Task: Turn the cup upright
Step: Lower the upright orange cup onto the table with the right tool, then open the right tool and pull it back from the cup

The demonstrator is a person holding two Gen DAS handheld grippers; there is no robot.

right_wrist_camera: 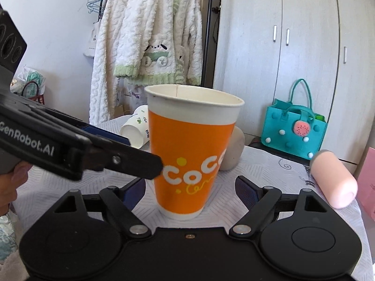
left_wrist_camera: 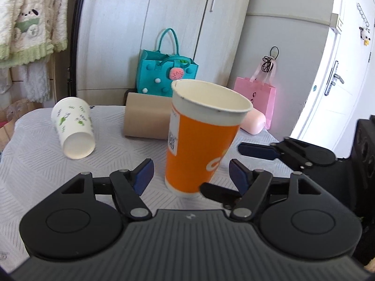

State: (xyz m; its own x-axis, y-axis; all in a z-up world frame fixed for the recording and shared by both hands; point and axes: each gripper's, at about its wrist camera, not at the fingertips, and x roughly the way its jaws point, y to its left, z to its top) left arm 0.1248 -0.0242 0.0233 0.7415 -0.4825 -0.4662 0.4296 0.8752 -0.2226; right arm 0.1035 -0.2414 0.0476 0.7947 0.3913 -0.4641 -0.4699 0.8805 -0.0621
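1. My left claw (left_wrist_camera: pixel 191 175) is spread wide, its blue pads standing clear on either side of the orange cup (left_wrist_camera: pixel 199 135) and holding nothing.
2. My right claw (right_wrist_camera: pixel 189 187) is just as wide, gaping around the same cup with air on both sides; it grips nothing either.
3. The orange cup stands mouth up on the table (left_wrist_camera: pixel 46 164), dead ahead at 12 o'clock in both wrist views, leaning a little in the left view.
4. In the right view, one finger of the left claw comes in from 9 o'clock, its tip at the cup's wall; I cannot tell if it touches.
5. The table wears a pale quilted cloth.
6. At 10 o'clock in the left view a white cup (left_wrist_camera: pixel 73 127) with green prints lies on its side, well apart.
7. Behind the orange cup lies a brown cardboard roll (left_wrist_camera: pixel 146 117); at 2 o'clock a pink cylinder (left_wrist_camera: pixel 254 121) lies on its side.
8. Beyond the table's far edge stand a teal felt bag (left_wrist_camera: pixel 164 75) and a pink paper bag (left_wrist_camera: pixel 260 96).
9. Farthest off are grey wardrobe doors (left_wrist_camera: pixel 178 23), a white door (left_wrist_camera: pixel 339 82) at 3 o'clock and a fluffy white robe (right_wrist_camera: pixel 150 35) hanging.
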